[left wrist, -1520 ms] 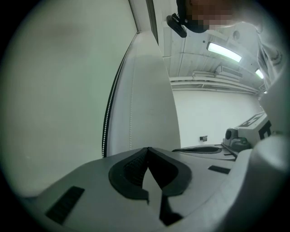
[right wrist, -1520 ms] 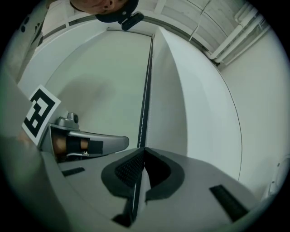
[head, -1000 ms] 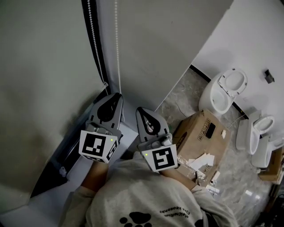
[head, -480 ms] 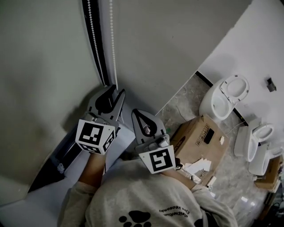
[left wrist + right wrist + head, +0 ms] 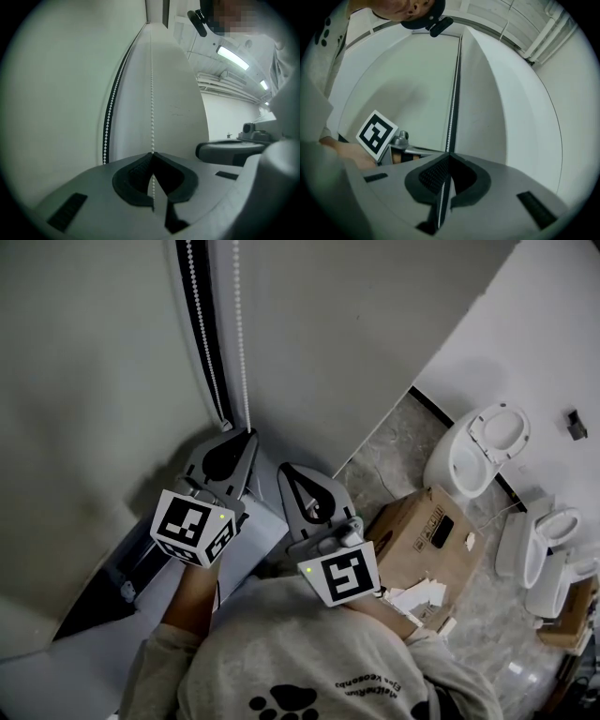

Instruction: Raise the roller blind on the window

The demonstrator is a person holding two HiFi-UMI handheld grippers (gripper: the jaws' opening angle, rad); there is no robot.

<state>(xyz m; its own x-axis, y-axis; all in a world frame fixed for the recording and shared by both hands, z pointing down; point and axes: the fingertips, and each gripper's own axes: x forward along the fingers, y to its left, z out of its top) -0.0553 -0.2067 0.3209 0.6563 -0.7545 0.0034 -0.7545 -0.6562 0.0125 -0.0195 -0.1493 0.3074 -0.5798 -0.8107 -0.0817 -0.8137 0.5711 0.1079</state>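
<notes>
The grey roller blind (image 5: 84,381) hangs at the left beside a dark frame strip. Its white bead chain (image 5: 237,334) drops to my left gripper (image 5: 249,433), which is shut on it. In the left gripper view the chain (image 5: 151,93) runs into the closed tips of the left gripper (image 5: 152,153) and down the hollow behind them. Those jaws have just opened and closed again on the chain. A second strand (image 5: 202,334) hangs along the dark strip. My right gripper (image 5: 284,468) sits lower right of the left one, also shut. In the right gripper view a beaded strand (image 5: 450,93) meets the right gripper (image 5: 449,153).
A white wall panel (image 5: 356,324) stands right of the chains. On the marble floor at the right lie a cardboard box (image 5: 427,531), a white toilet (image 5: 483,446) and other white sanitary ware (image 5: 548,521). The person's grey sweater fills the bottom of the head view.
The left gripper's jaws stood apart around the chain half a second ago and are closed on it now. The right gripper has edged up slightly, still closed.
</notes>
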